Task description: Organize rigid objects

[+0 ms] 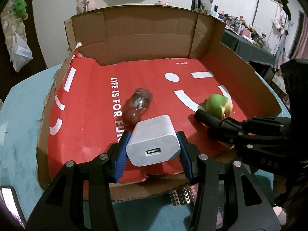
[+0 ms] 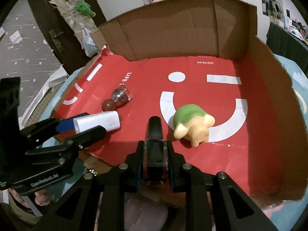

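My left gripper [image 1: 153, 134] is shut on a white USB charger [image 1: 154, 144], its blue pads pressing both sides, low over the near part of a cardboard box [image 1: 150, 34] lined in red. My right gripper [image 2: 155, 148] is shut on a small dark bottle [image 2: 155, 159] whose black cap [image 2: 155, 127] points forward just above the red floor. A green and cream turtle toy [image 2: 192, 123] lies right of that cap. A clear bottle with a round red stopper [image 2: 119, 98] lies at the left. In the right wrist view my left gripper [image 2: 82, 127] and the charger [image 2: 100, 122] show at the left.
The box [image 2: 173, 28] has tall walls at the back and right and a low torn front edge. It stands on a teal table [image 1: 19, 134]. A phone [image 1: 9, 202] lies at the near left and a studded metallic item [image 1: 181, 194] sits under the front edge.
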A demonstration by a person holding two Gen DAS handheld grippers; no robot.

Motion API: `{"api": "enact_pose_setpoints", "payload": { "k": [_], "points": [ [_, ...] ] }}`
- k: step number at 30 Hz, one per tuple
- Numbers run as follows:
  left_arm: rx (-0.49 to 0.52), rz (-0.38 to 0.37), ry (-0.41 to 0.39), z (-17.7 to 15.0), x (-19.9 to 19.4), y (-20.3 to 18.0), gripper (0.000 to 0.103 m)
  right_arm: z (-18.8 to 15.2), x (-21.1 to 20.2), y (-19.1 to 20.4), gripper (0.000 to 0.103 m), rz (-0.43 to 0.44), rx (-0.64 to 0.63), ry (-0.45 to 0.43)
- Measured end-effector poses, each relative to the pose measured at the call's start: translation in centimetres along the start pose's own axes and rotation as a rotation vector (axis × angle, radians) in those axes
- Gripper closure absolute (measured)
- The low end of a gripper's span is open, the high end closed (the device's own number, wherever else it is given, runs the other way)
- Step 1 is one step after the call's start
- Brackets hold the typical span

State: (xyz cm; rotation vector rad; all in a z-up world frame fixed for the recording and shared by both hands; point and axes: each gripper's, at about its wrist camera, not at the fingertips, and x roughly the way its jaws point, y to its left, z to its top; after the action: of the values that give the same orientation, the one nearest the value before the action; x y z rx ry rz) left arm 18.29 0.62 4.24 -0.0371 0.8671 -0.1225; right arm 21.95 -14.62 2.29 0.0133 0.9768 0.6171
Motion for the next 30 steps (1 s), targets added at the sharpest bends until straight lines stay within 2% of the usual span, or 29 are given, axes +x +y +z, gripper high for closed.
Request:
{"api": "enact_pose_setpoints", "payload": {
  "k": [4, 9, 17, 30],
  "points": [
    [-0.004, 0.032, -0.006, 0.4, 0.5, 0.4, 0.058, 0.1, 0.2, -0.5, 0.08, -0.013, 0.008, -0.007],
    [-0.017, 0.079, -0.001, 0.9, 1.7, 0.9, 0.058, 0.5, 0.3, -0.8, 0.081, -0.074, -0.004, -0.027],
    [-0.057, 0.115, 0.022, 1.3, 3.3, 2.2, 0.059, 1.3, 0.3, -2.0, 0.081, -0.144, 0.015, -0.054],
    [-0.075, 0.121, 0.032, 1.4, 4.0, 2.7, 0.059, 1.6, 0.4, -2.6, 0.08, -0.135, 0.047, -0.046]
  ]
}}
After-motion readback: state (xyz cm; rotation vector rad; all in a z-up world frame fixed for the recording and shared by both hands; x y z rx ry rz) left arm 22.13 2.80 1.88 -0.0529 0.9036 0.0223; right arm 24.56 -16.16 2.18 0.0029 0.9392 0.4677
